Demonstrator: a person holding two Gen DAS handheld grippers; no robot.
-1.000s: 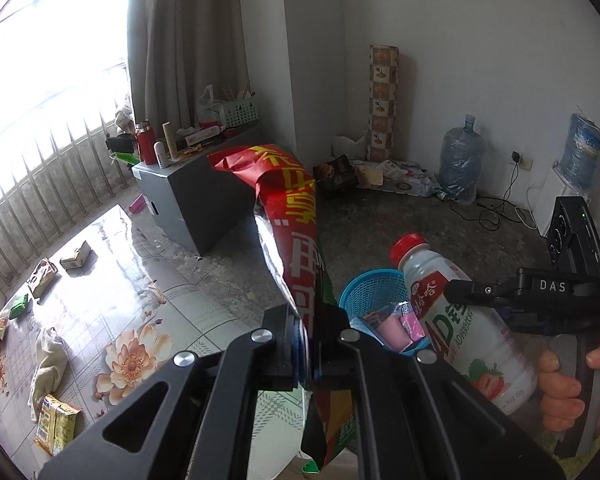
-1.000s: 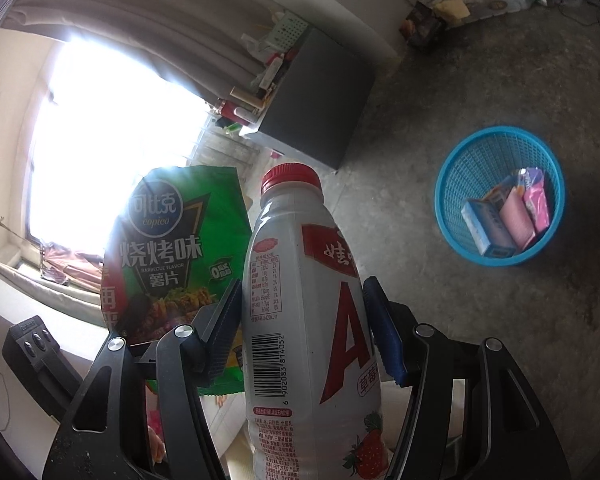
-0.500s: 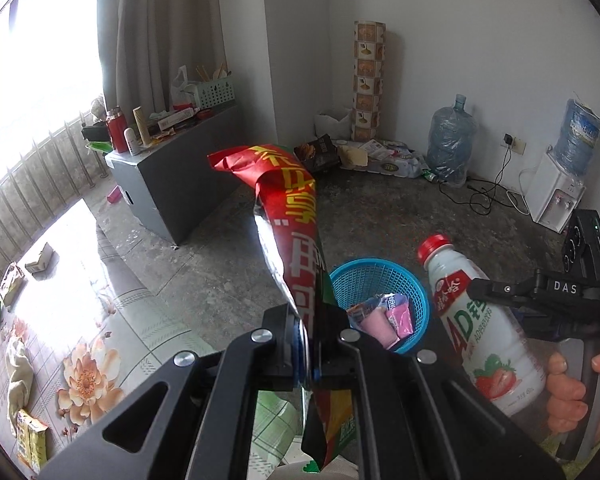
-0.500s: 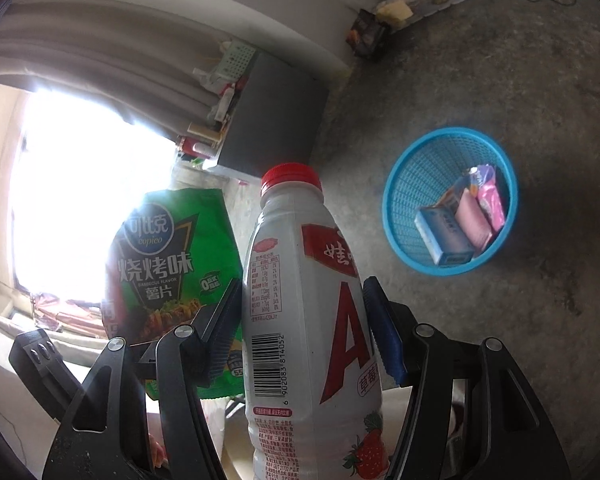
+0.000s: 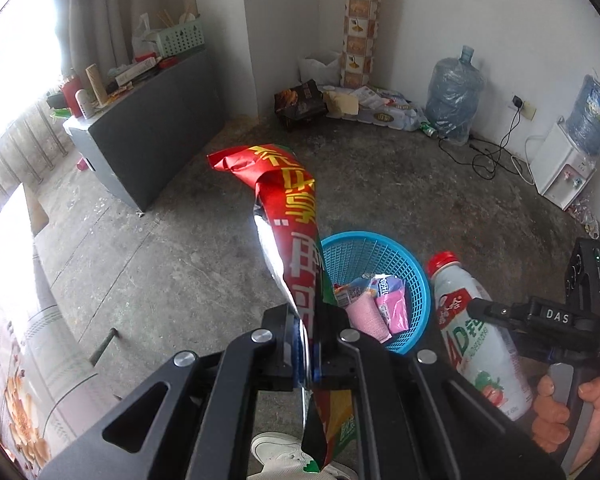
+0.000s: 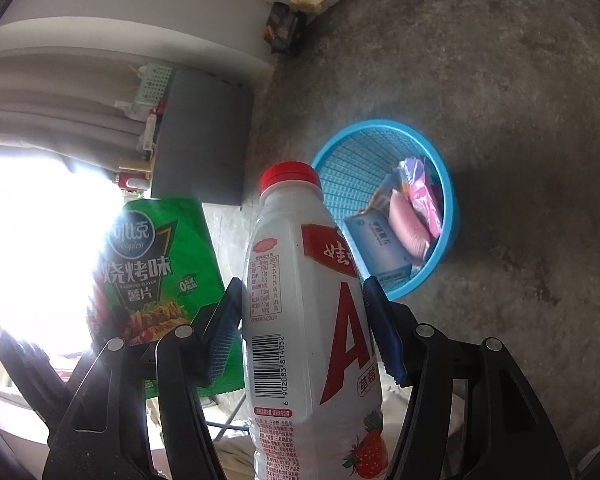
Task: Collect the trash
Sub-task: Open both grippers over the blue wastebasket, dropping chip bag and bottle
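Left gripper (image 5: 310,354) clamped on one chip bag (image 5: 292,232); right gripper (image 6: 304,328) on one milk bottle (image 6: 312,320); lower right, one blue basket (image 5: 380,242).

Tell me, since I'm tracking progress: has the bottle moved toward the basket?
Yes. In the right wrist view, the bottle now overlaps the basket rim; earlier they were apart.

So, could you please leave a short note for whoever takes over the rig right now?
Left gripper: shut on the chip bag, held in the air.
Right gripper: shut on the yogurt bottle, cap on, upright.
Blue basket sits on the concrete floor just ahead and already holds a few wrappers and a small box.
Left: carry both items over the basket and release them in.
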